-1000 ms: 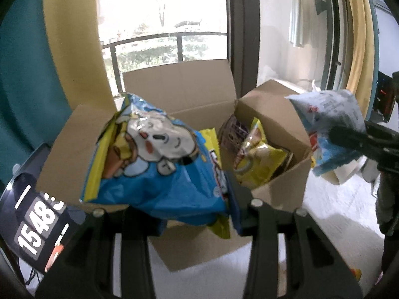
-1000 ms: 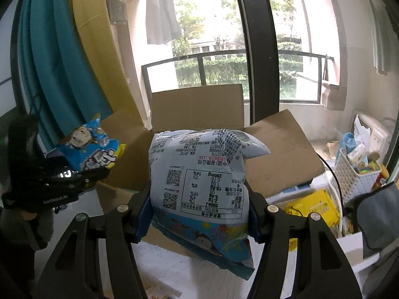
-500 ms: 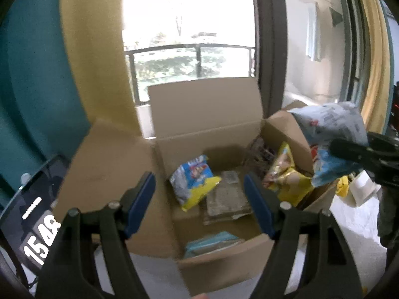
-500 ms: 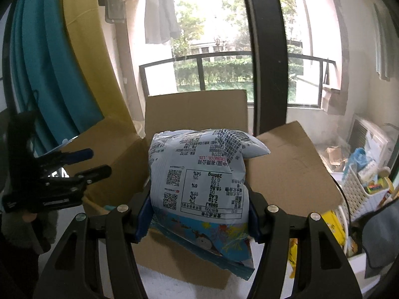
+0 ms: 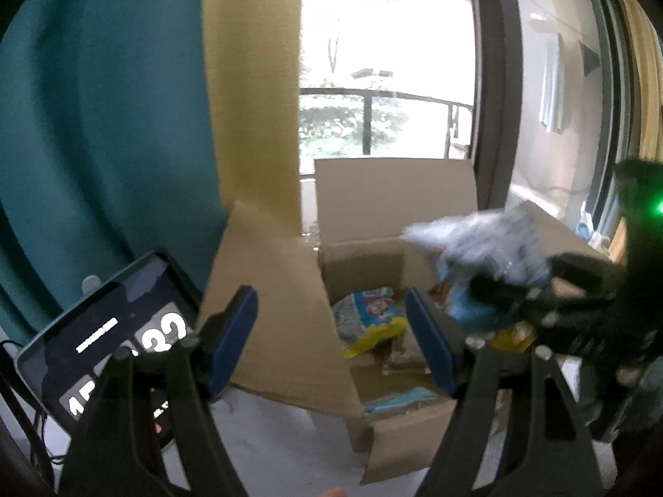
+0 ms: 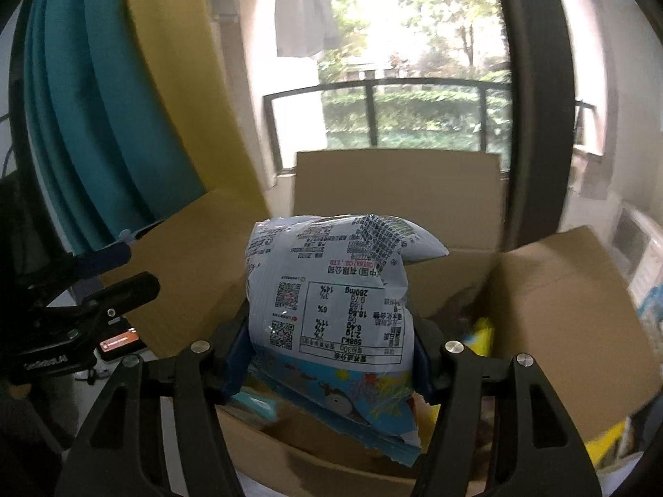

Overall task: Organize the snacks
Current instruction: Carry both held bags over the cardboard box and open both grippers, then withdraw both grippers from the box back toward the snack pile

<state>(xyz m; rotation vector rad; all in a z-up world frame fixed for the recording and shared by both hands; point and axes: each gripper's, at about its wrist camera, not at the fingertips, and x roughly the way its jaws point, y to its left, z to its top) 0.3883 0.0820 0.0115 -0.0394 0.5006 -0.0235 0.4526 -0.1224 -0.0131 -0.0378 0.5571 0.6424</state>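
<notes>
An open cardboard box (image 5: 393,426) stands on the floor by the window; it also shows in the right wrist view (image 6: 398,203). A blue and yellow snack bag (image 5: 369,314) lies inside it among other packets. My left gripper (image 5: 331,339) is open and empty, in front of the box's left flap. My right gripper (image 6: 331,352) is shut on a pale blue snack bag (image 6: 335,302) and holds it over the box opening. That bag (image 5: 476,248) and the right gripper (image 5: 538,290) show blurred in the left wrist view.
A tablet showing digits (image 5: 103,339) leans at the left of the box. Teal and yellow curtains (image 5: 124,103) hang behind it. A yellow packet (image 6: 485,335) lies in the box's right side. A balcony railing (image 6: 414,112) is behind the window.
My left gripper let go of the blue and yellow bag, which now lies in the box, and drew back to the left. My right gripper brought its bag over the box.
</notes>
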